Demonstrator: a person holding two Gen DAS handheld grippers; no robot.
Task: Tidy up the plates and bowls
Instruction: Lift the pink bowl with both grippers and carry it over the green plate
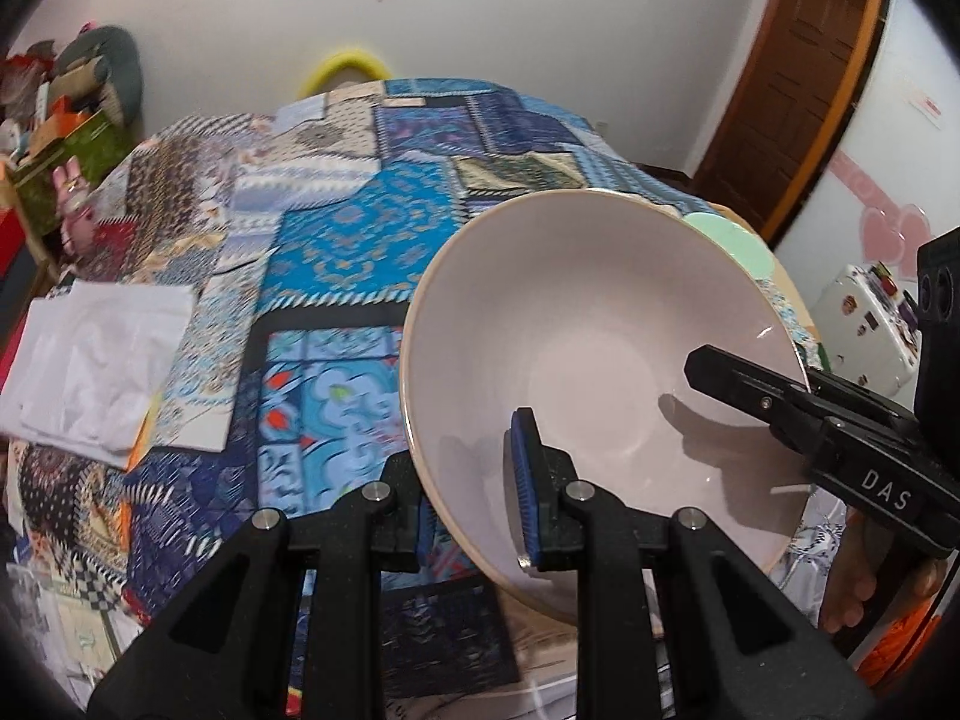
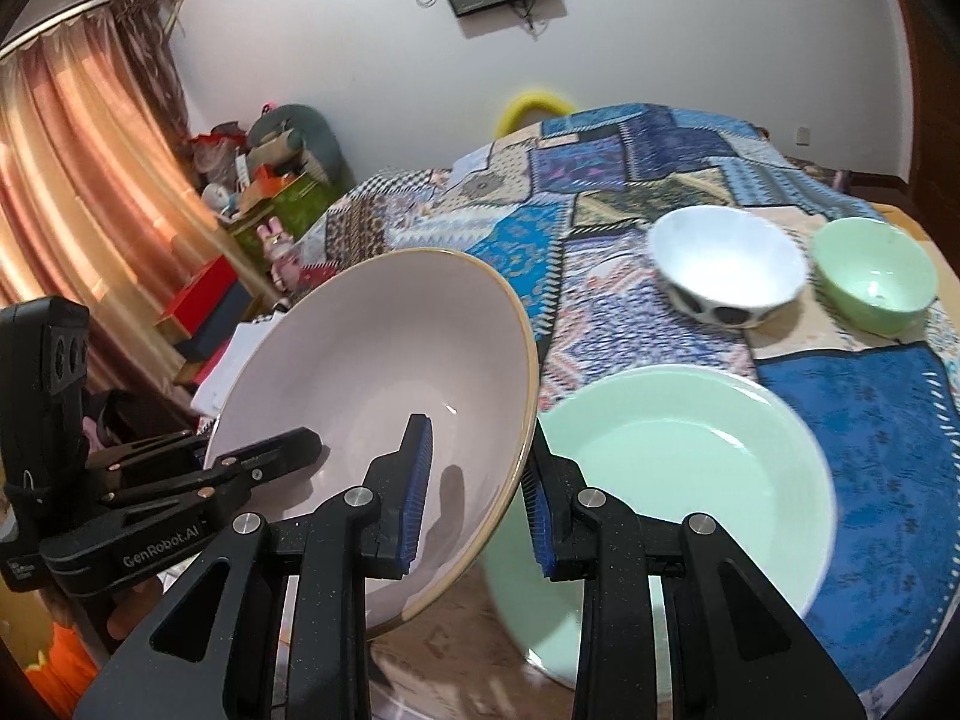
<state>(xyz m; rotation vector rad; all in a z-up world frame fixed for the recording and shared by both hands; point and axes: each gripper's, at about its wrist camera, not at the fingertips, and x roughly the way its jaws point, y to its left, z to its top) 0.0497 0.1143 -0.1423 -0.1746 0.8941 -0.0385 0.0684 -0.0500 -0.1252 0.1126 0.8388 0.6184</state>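
A large pale pink bowl (image 1: 600, 324) with a tan rim is held tilted above the table; it also shows in the right wrist view (image 2: 372, 372). My left gripper (image 1: 474, 480) is shut on its rim, one finger inside the bowl and one outside. My right gripper (image 2: 477, 504) is shut on the opposite rim in the same way. A wide light green plate (image 2: 690, 480) lies on the table just right of the bowl. A white bowl with dark spots (image 2: 726, 270) and a small green bowl (image 2: 873, 276) stand farther back.
The table (image 1: 360, 252) wears a blue patchwork cloth. White folded cloths (image 1: 96, 372) lie at its left edge. Boxes and toys (image 2: 264, 192) crowd the floor by the curtain. A wooden door (image 1: 792, 78) is at the far right.
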